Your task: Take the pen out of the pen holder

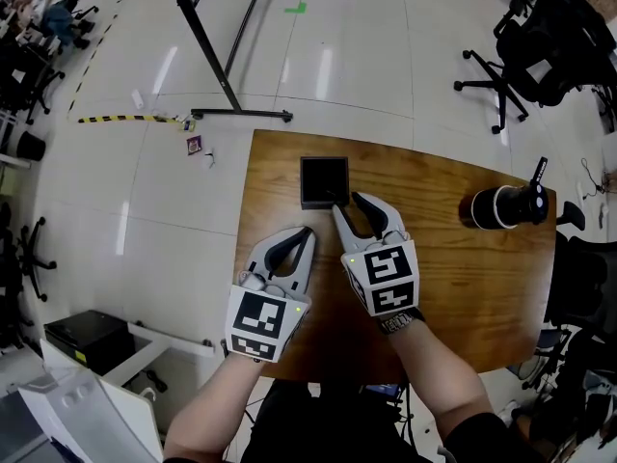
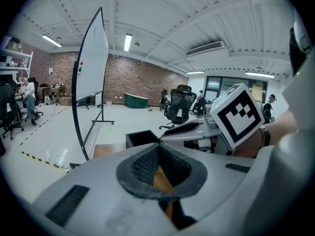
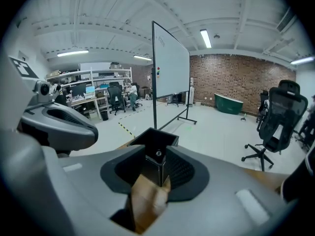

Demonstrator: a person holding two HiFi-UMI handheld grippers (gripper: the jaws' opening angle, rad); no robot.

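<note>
Surface: wooden table (image 1: pixel 453 287), bare grain, on a glossy white floor (image 1: pixel 366 56).

Pen holder (image 1: pixel 324 181), black, square, open-topped, stands upright near the table's far edge. The right gripper view shows the pen (image 3: pixel 158 154) inside it only as a small round tip at the near corner. The pen cannot be made out in the head view.

Right gripper (image 1: pixel 359 210): jaws spread, nothing between the pads. The tips sit just short of the holder's near side, and the holder's near corner lines up with the gap – whether they touch it I cannot tell.

Left gripper (image 1: pixel 305 234): jaw tips pressed together and empty, with only table wood seen through the slot behind them. It sits beside the right gripper and a little nearer the person, apart from the holder.

A black cylindrical object (image 1: pixel 496 207) rests at the table's right edge, well apart from both grippers.

Room: a wheeled whiteboard (image 3: pixel 170 63) stands on the floor beyond the table. A yellow-black tape strip (image 1: pixel 120 119) runs along the floor to the left. A black office chair (image 1: pixel 525 46) is at the right. A brick wall (image 3: pixel 231 77) closes the far end – desks and seated people are off to the side.
</note>
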